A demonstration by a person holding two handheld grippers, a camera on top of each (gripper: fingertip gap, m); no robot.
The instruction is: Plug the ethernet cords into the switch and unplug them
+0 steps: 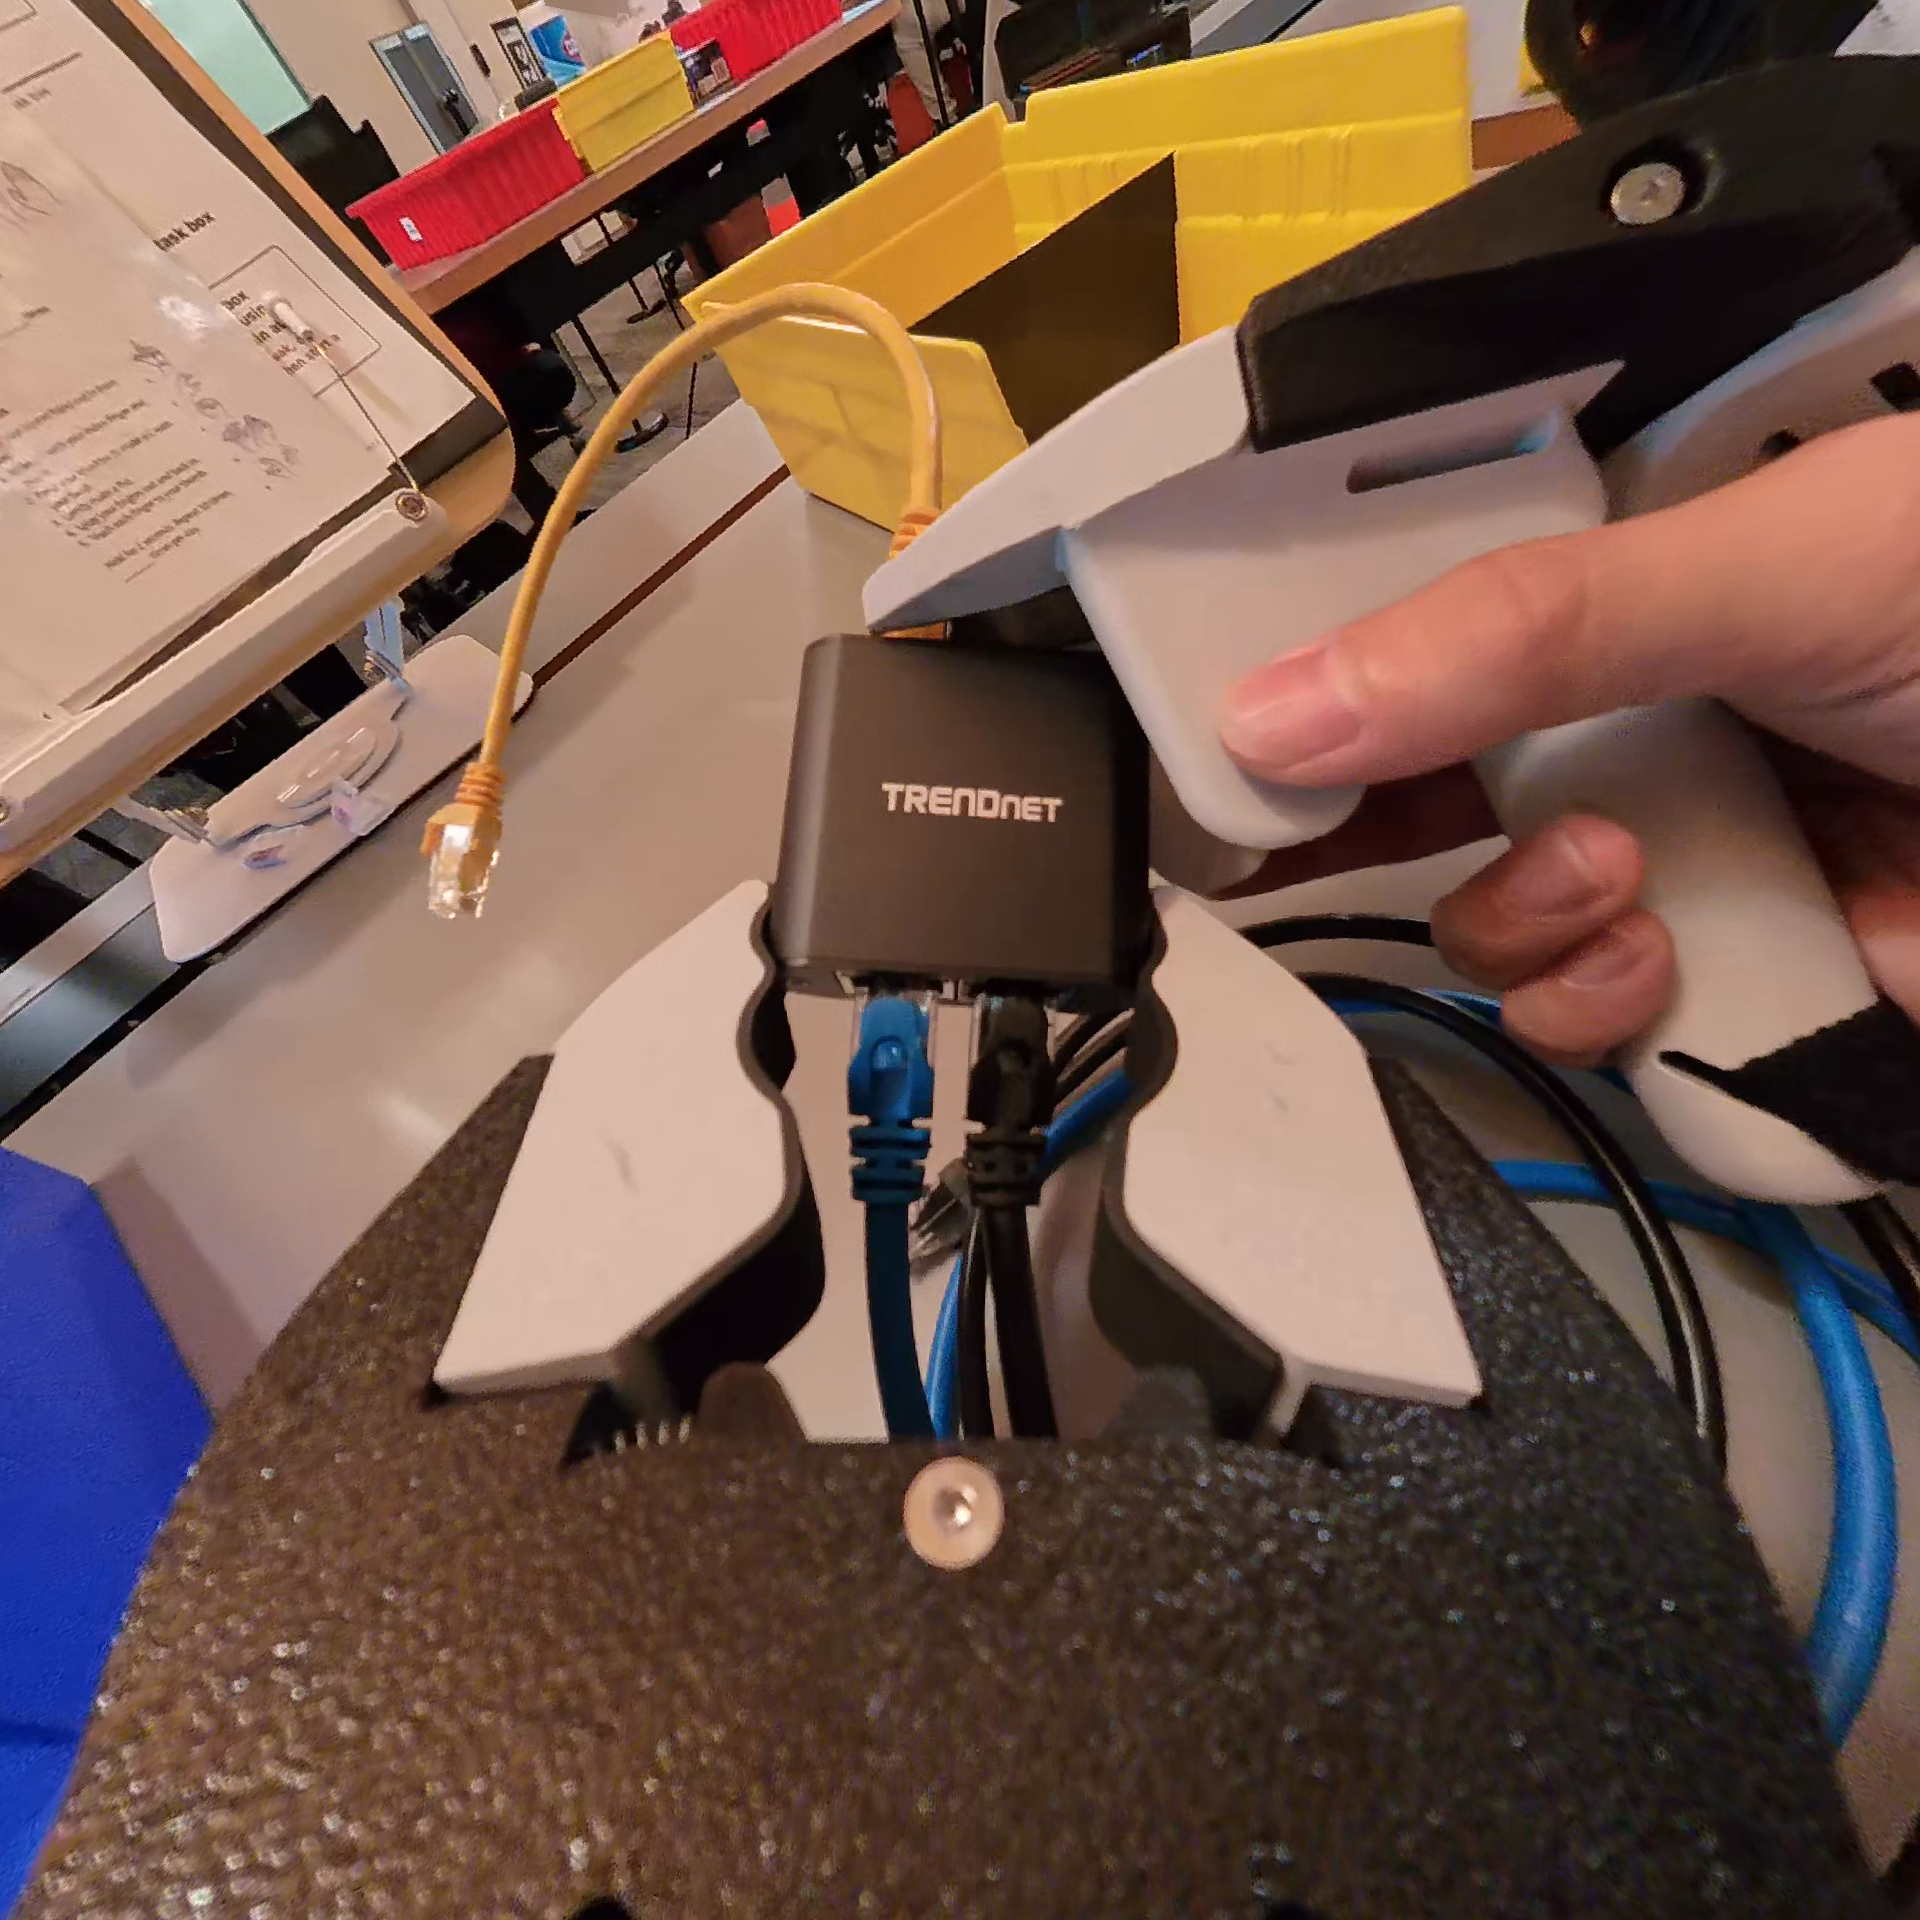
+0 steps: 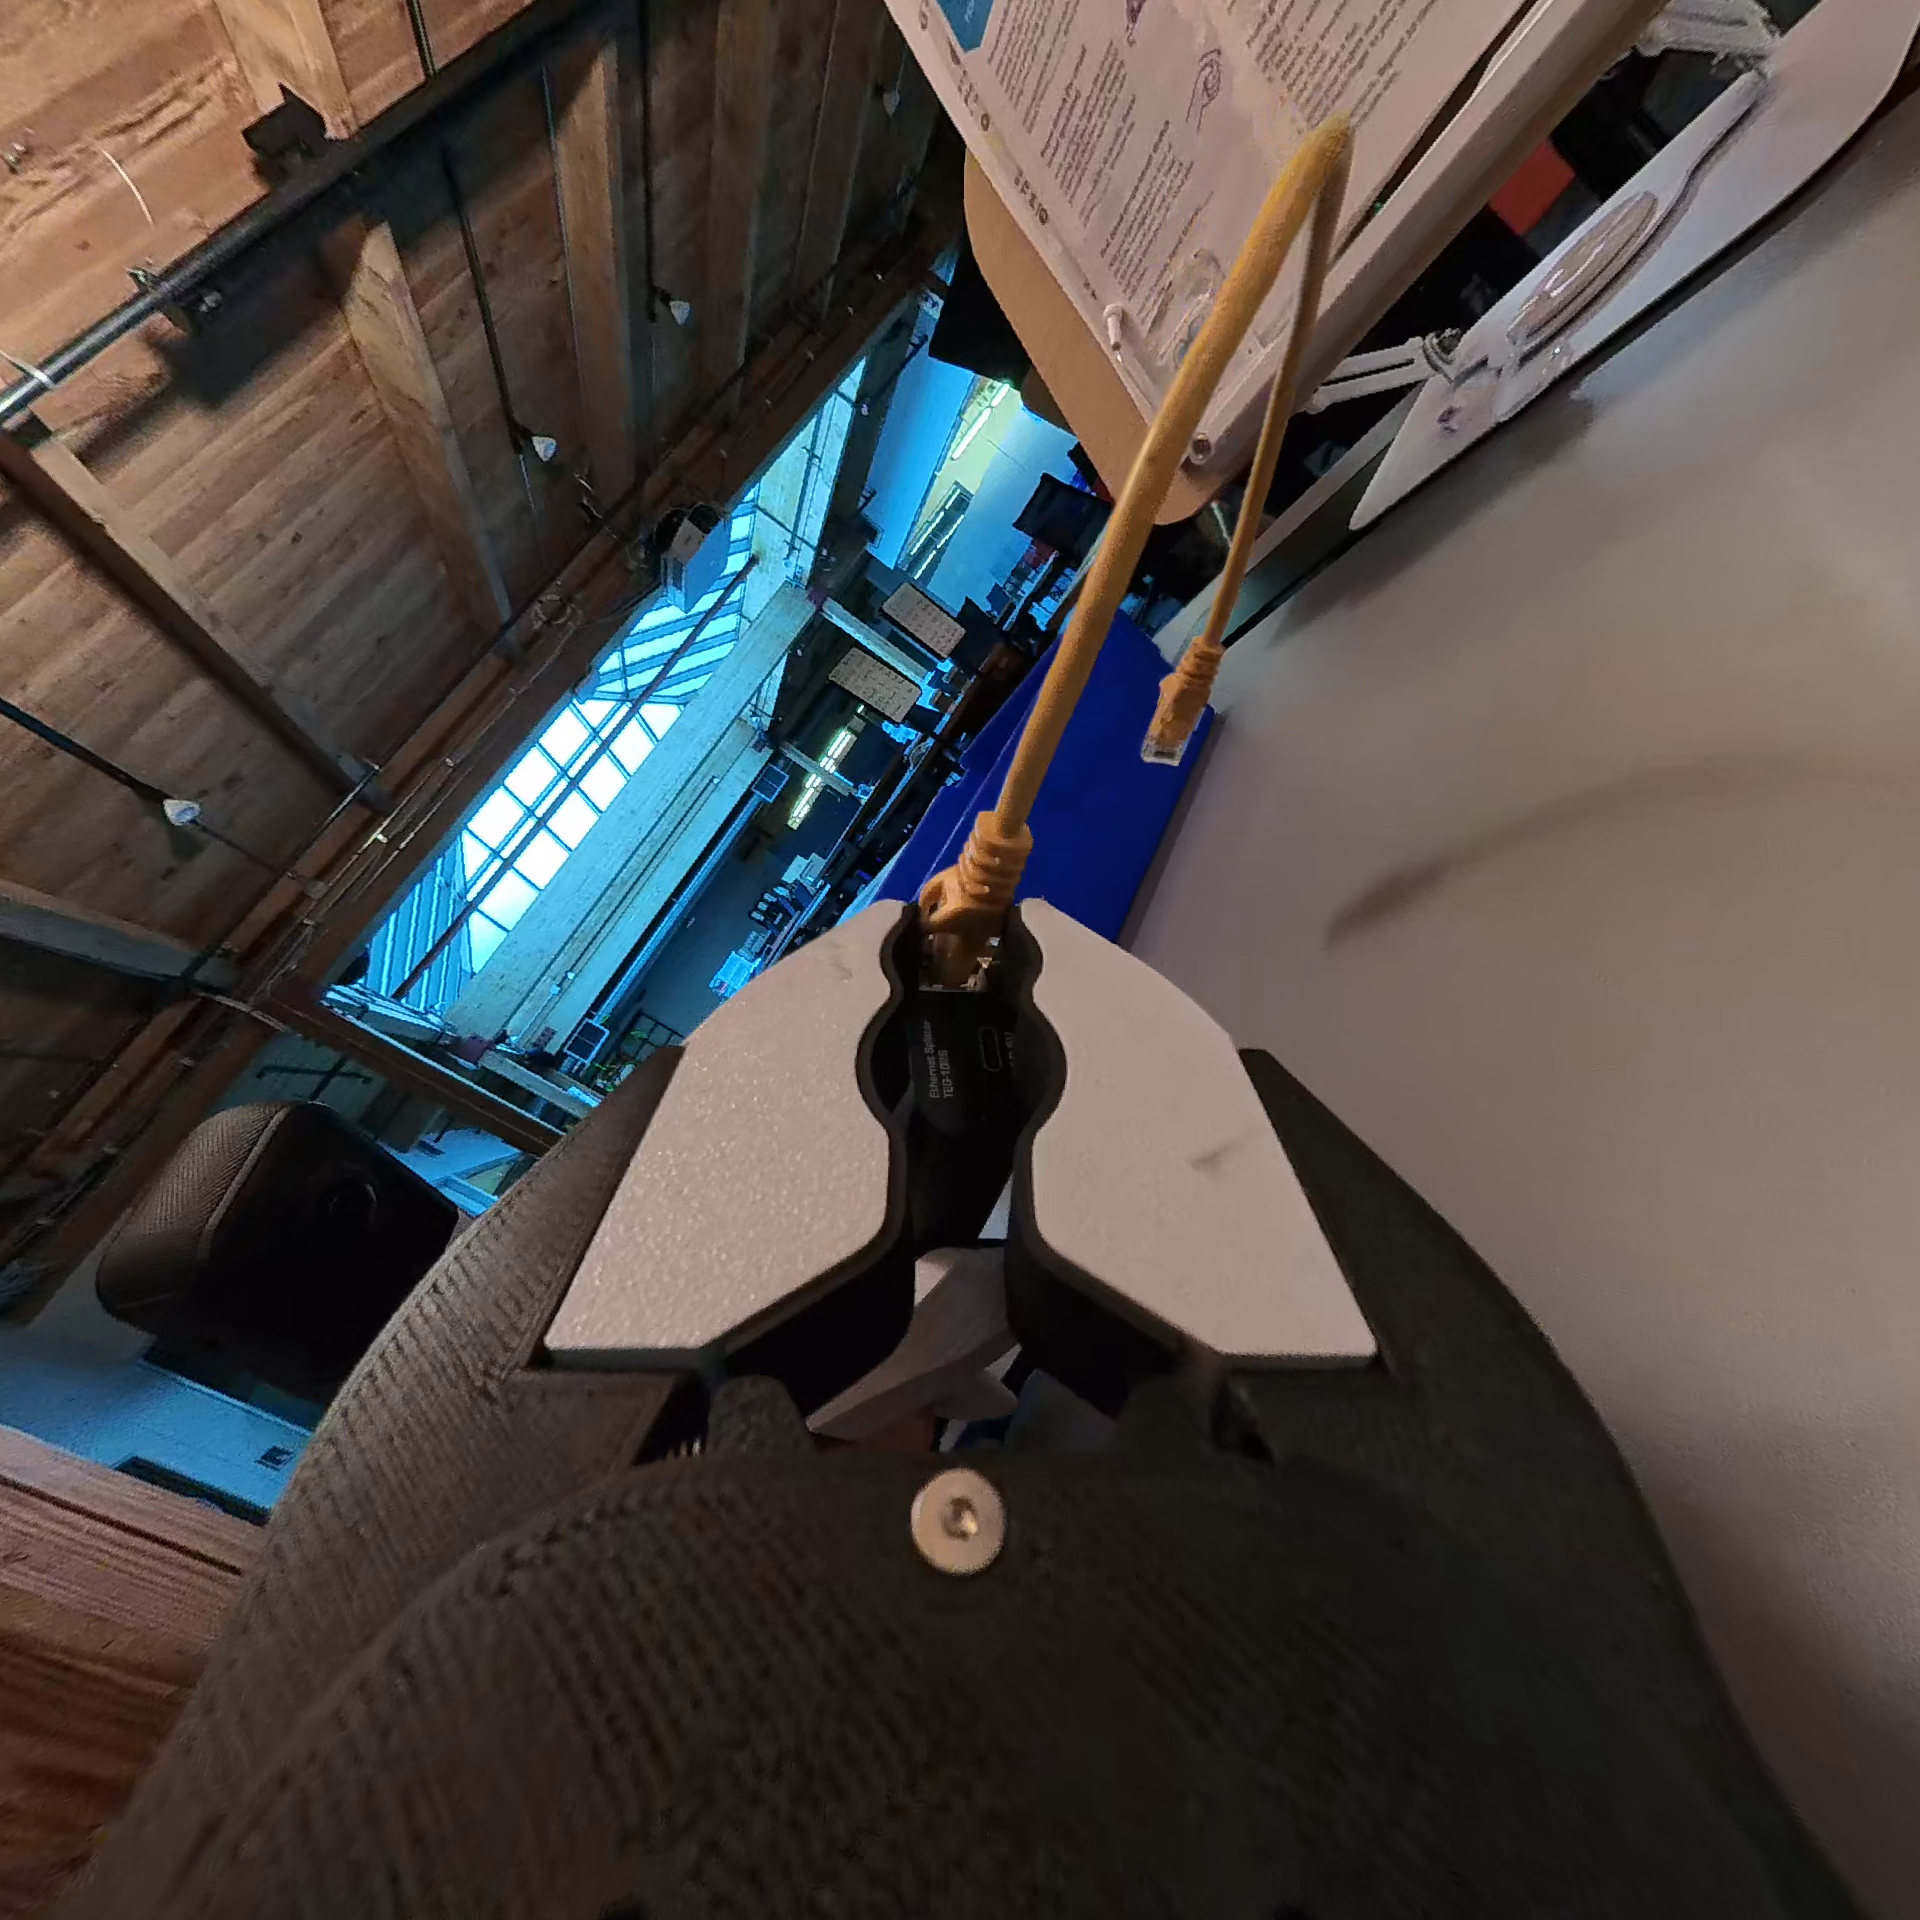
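Note:
My left gripper (image 1: 961, 940) is shut on the near end of the black switch (image 1: 966, 810) and holds it above the grey table (image 1: 312, 1039). A blue cord (image 1: 888, 1081) and a black cord (image 1: 1003, 1081) are plugged into its near side. A yellow cord (image 1: 582, 488) loops up from the far side, and its free plug (image 1: 462, 842) hangs in the air. My right gripper (image 2: 961, 920), held by a hand (image 1: 1662, 665), is shut on the yellow cord's other plug (image 2: 977, 883) where it enters the switch (image 2: 966, 1081). Its upper finger (image 1: 1091, 499) hides that port in the left wrist view.
A yellow bin (image 1: 1299, 208) stands just behind the switch. A paper stand (image 1: 208, 364) is at the left. A blue object (image 1: 73, 1455) sits at the near left. Blue and black cable coils (image 1: 1849, 1455) lie on the table at the right. The tips of one gripper are about 4 cm away from the tips of the other.

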